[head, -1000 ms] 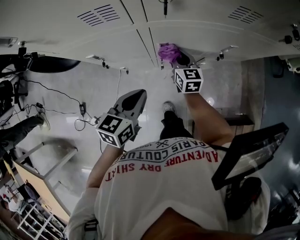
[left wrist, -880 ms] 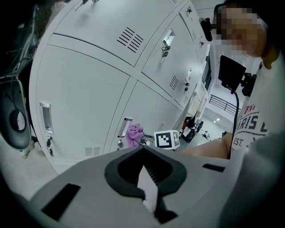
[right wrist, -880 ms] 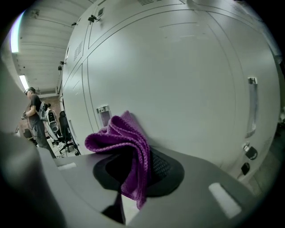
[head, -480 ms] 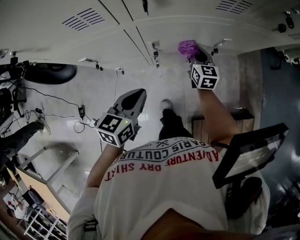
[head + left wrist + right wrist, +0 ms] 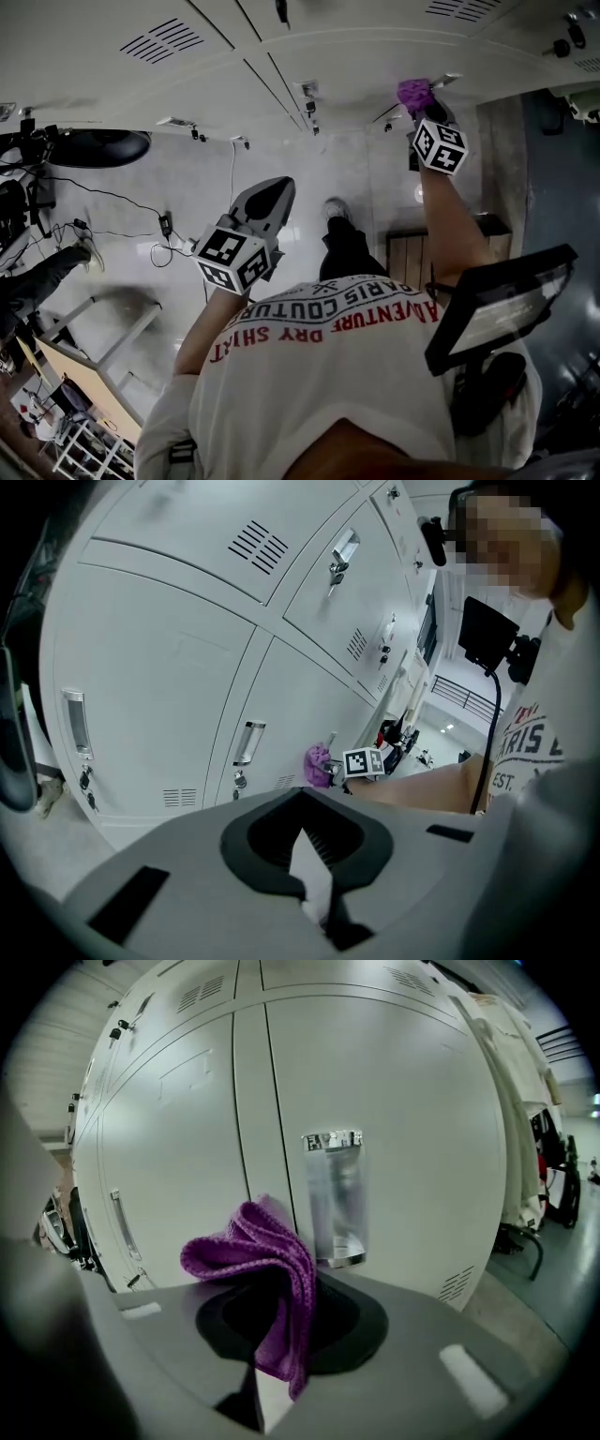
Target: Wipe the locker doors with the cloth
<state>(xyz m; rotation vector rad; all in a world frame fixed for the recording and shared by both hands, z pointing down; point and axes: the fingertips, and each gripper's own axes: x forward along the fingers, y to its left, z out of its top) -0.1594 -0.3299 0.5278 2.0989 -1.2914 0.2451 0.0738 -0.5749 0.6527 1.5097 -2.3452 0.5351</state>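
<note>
One purple cloth (image 5: 265,1265), nubbly in weave and folded into soft loops with stitched edges, is pinched in our right gripper (image 5: 267,1372), whose jaws are clenched on its lower end. We hold it right up at a pale, smooth metal locker door (image 5: 403,1110), just left of a shiny rectangular handle plate (image 5: 335,1194). Slotted vents (image 5: 457,1283) mark the door's lower corner. Our left gripper (image 5: 314,892) hangs apart from the lockers, jaws pressed together on nothing.
</note>
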